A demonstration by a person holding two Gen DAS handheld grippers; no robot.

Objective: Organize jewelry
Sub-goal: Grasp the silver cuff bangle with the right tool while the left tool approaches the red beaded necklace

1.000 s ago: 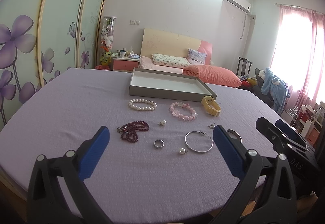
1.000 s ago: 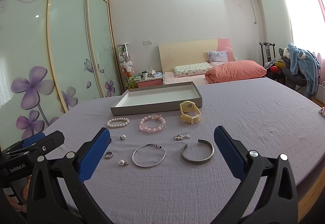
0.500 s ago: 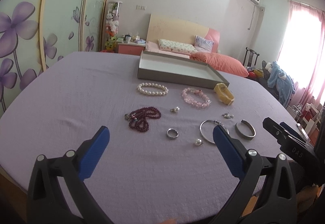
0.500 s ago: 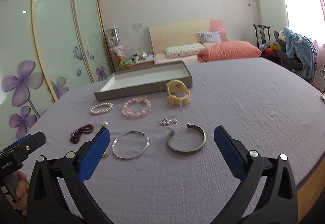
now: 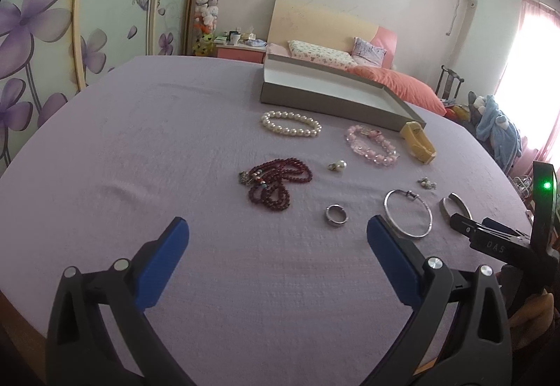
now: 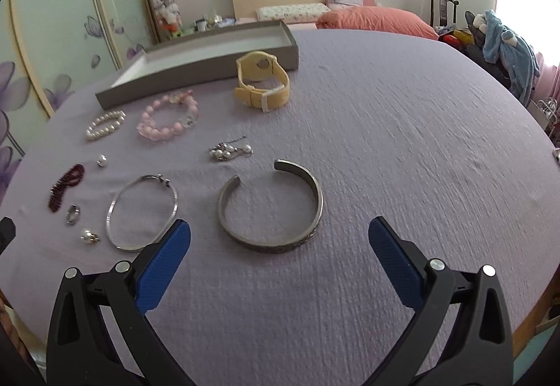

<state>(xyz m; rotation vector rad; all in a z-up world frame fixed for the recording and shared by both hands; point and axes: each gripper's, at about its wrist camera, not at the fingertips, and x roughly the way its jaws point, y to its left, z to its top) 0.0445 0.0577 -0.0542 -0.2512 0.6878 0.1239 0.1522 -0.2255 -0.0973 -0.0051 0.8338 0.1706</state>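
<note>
Both claws stand wide apart and hold nothing: my left gripper (image 5: 276,232) hovers over bare purple cloth (image 5: 140,147), my right gripper (image 6: 279,233) likewise, just short of the silver cuff (image 6: 269,207). I take the grey tray (image 6: 196,65) as my landmark, at the far side of the spread. Right against its near wall sits the yellow watch (image 6: 262,84); the pink bead bracelet (image 6: 168,119) and the pearl bracelet (image 6: 105,124) lie just in front of it. Nearer me than those are a cluster of pearl earrings (image 6: 229,151), a thin silver bangle (image 6: 141,212) beside the cuff, a ring (image 6: 72,213), two loose pearl studs, and the dark red bead string (image 5: 274,184). Off the tray's right end the cloth is open all the way to the curved table edge (image 6: 532,312); off its left end I have wide bare cloth too.
</note>
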